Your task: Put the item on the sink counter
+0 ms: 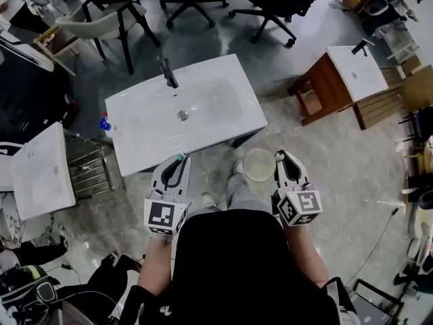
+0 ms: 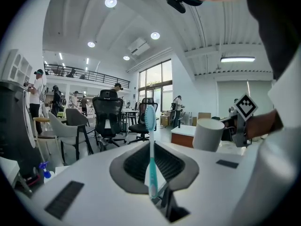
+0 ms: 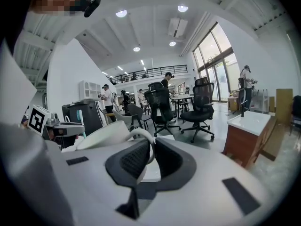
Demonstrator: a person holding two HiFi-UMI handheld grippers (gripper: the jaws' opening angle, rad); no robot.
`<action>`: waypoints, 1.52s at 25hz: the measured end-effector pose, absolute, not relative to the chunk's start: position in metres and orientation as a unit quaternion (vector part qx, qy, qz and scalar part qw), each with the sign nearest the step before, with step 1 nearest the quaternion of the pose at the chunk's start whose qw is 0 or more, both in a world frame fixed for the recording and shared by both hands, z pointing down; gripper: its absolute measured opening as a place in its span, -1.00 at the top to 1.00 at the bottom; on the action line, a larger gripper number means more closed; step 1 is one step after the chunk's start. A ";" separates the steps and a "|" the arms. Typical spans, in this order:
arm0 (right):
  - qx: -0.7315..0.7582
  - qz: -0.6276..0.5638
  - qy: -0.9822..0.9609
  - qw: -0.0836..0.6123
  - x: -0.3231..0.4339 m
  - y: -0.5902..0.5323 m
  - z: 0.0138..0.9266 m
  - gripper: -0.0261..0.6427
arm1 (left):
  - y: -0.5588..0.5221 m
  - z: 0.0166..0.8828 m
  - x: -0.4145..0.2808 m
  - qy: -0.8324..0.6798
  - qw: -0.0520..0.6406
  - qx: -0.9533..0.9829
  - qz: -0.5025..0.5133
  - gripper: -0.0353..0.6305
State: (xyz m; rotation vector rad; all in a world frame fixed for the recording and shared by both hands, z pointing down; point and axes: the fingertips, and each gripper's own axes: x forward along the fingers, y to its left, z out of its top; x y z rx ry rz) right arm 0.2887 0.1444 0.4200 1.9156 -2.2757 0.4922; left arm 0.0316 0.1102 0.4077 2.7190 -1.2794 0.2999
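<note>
While both items are in my grippers, nothing rests on the sink counter (image 1: pixel 135 137) yet; it fills the middle of the head view. My left gripper (image 1: pixel 177 162), its tip at the counter's near edge, is pinched narrow on a teal toothbrush (image 2: pixel 150 149) that stands upright between the jaws. My right gripper (image 1: pixel 284 158), lower right of the counter, clamps the handle of a white mug (image 1: pixel 258 164). What's left, I judge, is to reach forward, set down and release. Only the head view shows the counter and how near it is; only the gripper views show the grips themselves: brush nipped low on its handle, the mug's loop between the pads.
</note>
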 end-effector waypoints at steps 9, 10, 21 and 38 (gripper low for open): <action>0.589 0.171 -0.788 0.057 0.316 0.055 0.422 0.78 | 0.052 0.405 0.059 -0.470 0.069 0.873 0.110 0.77; 0.584 0.171 -0.791 0.056 0.320 0.045 0.422 0.78 | 0.046 0.404 0.063 -0.476 0.068 0.870 0.111 0.77; 0.529 0.175 -0.829 0.047 0.357 -0.037 0.433 0.78 | -0.003 0.402 0.105 -0.536 0.065 0.834 0.113 0.77; 0.475 0.184 -0.859 0.060 0.334 -0.083 0.447 0.78 | -0.019 0.409 0.097 -0.583 0.073 0.801 0.113 0.77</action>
